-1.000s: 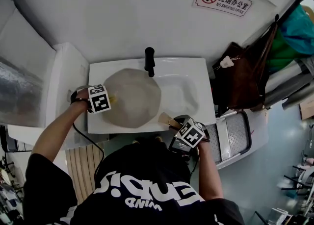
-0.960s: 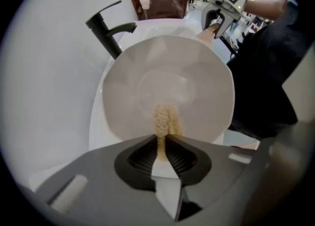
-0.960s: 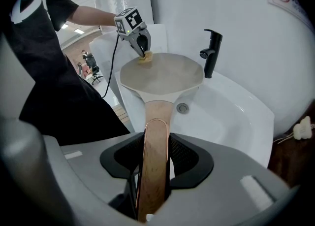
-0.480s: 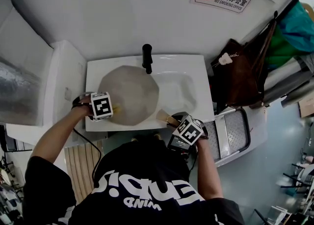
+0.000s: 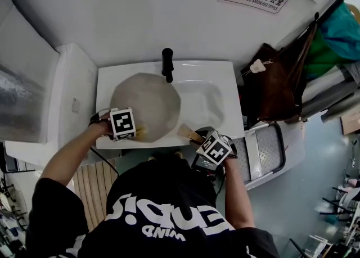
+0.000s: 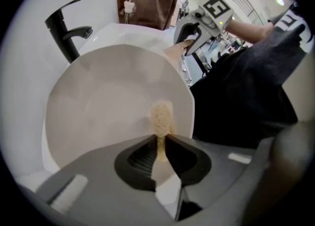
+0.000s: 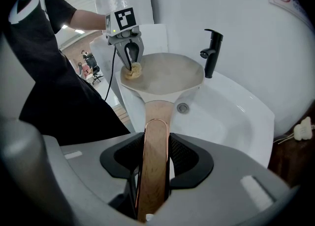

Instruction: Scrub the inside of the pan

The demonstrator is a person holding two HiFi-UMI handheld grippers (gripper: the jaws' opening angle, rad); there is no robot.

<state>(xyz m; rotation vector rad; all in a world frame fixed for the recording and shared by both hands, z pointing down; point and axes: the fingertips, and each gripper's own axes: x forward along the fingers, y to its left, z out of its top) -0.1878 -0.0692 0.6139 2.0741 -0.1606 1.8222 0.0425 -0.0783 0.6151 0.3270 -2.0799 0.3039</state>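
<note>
Head view from high above the sink [image 5: 219, 82], well back, facing steeply down onto the whole basin and the wall behind the sink. Left gripper view close over the pan [image 6: 108, 97] at the sink's left, facing across to the right gripper [image 6: 186, 48] at the sink's right front. Right gripper view from there, close along the pan handle [image 7: 153, 156], facing back to the left gripper [image 7: 132, 63]. Shared by all three: sink, pan, black faucet [image 5: 167, 64].
</note>
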